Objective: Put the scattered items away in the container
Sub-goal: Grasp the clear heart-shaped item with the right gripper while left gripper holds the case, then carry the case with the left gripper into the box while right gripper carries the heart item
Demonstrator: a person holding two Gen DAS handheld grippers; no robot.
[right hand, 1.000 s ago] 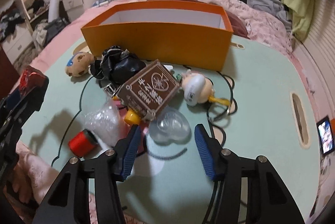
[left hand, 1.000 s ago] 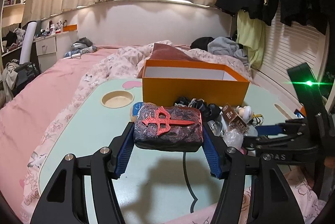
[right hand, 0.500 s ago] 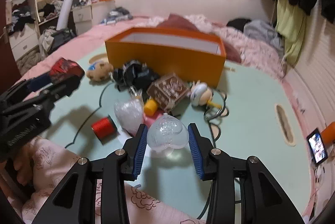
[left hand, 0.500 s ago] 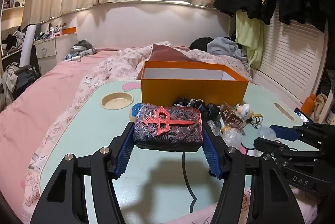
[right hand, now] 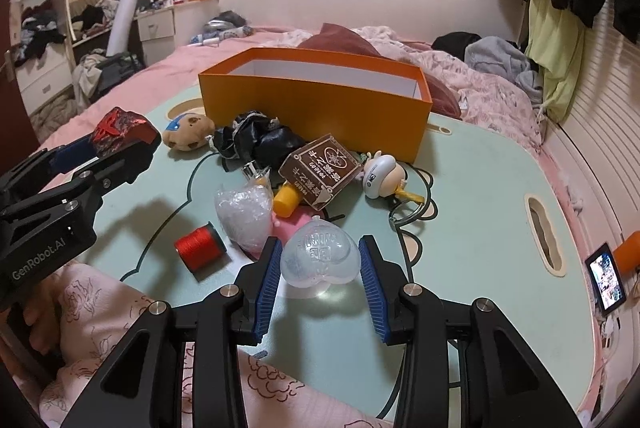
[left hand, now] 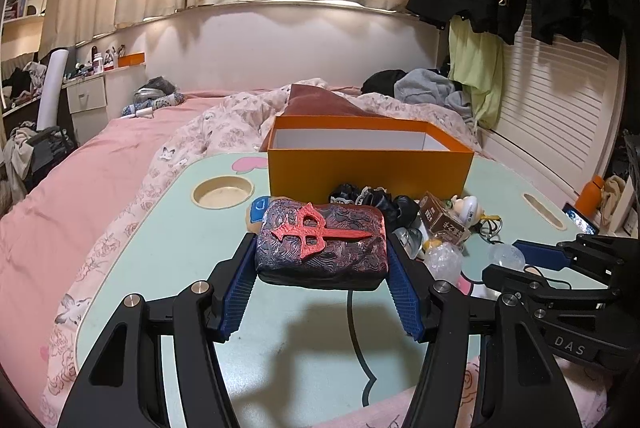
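Note:
My left gripper [left hand: 322,254] is shut on a dark patterned box with a red emblem [left hand: 320,242], held above the green table [left hand: 160,260]. In the right wrist view my right gripper [right hand: 319,262] is shut on a clear heart-shaped plastic case [right hand: 318,258], held just above the table's near side. An open orange box [right hand: 312,107] stands at the table's far side. Between it and the grippers lie a red thread spool [right hand: 199,246], a bubble-wrap bag [right hand: 242,216], a brown packet [right hand: 318,171], a white figurine [right hand: 380,175], a cookie plush [right hand: 188,131] and a black crumpled item [right hand: 260,139].
The table has a round cup recess [left hand: 223,191] at far left and a slot [right hand: 542,236] at right. A lit phone [right hand: 606,278] leans beyond the right edge. A dark cable [right hand: 412,211] loops near the figurine. Pink bedding surrounds the table.
The right gripper closed on the clear heart case, lifted it off the table and tilted upward. The left gripper and its box stayed put.

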